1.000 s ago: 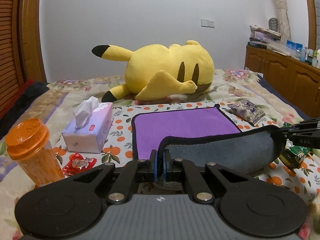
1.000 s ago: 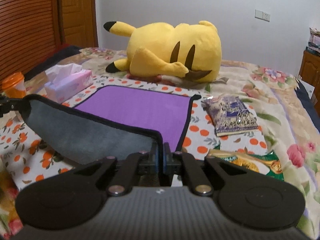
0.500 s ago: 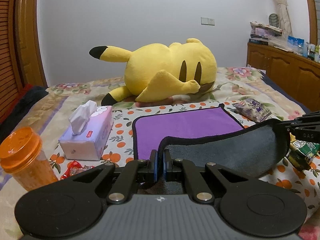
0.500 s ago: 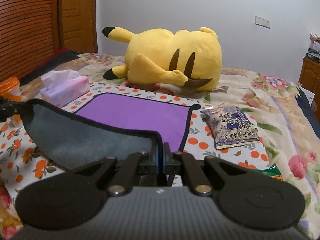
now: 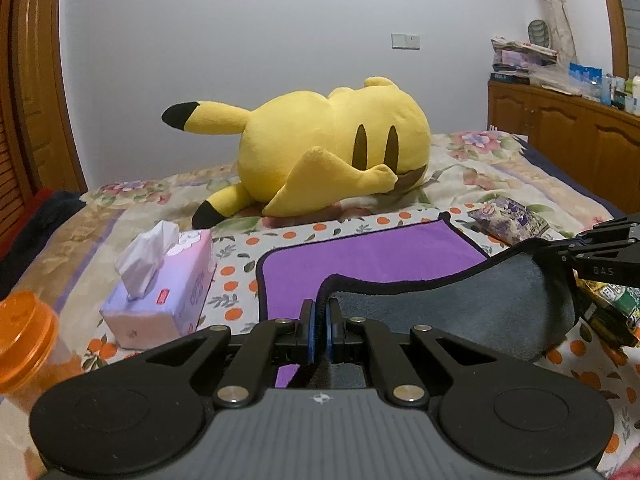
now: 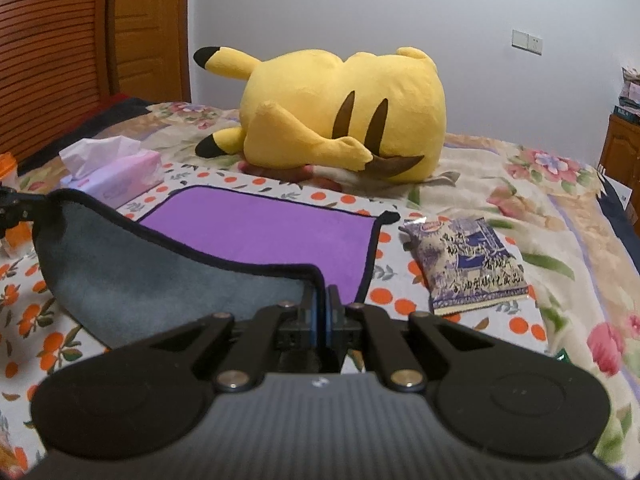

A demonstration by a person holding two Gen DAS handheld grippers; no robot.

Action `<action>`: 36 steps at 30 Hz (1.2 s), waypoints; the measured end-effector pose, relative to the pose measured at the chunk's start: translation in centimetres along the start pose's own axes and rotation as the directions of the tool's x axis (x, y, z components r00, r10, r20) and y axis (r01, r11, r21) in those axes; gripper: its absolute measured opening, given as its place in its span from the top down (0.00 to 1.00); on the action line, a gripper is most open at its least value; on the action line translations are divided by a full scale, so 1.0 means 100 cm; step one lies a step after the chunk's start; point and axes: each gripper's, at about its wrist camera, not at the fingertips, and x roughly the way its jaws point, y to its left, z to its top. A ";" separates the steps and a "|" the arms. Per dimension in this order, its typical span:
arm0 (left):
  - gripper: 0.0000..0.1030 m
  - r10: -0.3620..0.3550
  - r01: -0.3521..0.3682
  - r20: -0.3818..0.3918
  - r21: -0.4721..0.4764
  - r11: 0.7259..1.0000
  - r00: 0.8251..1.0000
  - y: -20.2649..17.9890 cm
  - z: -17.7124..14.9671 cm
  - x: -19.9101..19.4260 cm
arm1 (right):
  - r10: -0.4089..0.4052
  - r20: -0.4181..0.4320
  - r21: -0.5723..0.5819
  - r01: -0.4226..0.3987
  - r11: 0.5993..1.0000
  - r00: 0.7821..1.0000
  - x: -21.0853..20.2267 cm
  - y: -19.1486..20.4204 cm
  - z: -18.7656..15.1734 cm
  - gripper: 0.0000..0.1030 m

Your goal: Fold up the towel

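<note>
The towel is purple on top with a grey underside and black edging. It lies on the bed, and its near edge is lifted, showing the grey side. My left gripper is shut on the towel's near left corner. My right gripper is shut on the near right corner. The far purple part rests flat on the bed. In the left wrist view the right gripper shows at the right edge, holding the other corner.
A yellow plush toy lies behind the towel. A tissue box and an orange-lidded jar stand to the left. A snack packet lies to the right. A wooden cabinet stands at far right.
Both grippers have carried the lifted near edge forward toward the plush toy, so less purple shows. Both stay shut on the corners.
</note>
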 end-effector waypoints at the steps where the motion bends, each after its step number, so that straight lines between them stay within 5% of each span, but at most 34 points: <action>1: 0.94 -0.001 0.001 0.003 -0.001 1.000 1.000 0.001 0.002 0.000 | -0.001 0.004 -0.003 0.001 1.000 1.000 0.000 0.000 0.002 0.96; 13: 0.94 -0.003 0.004 0.072 -0.014 1.000 0.997 0.007 0.033 -0.001 | -0.005 0.081 0.000 0.005 1.000 0.997 -0.002 -0.007 0.033 0.96; 36: 0.94 0.035 -0.041 0.089 0.062 0.997 0.995 0.009 0.067 0.063 | -0.070 0.123 -0.025 0.074 0.997 0.990 0.036 -0.006 0.065 0.96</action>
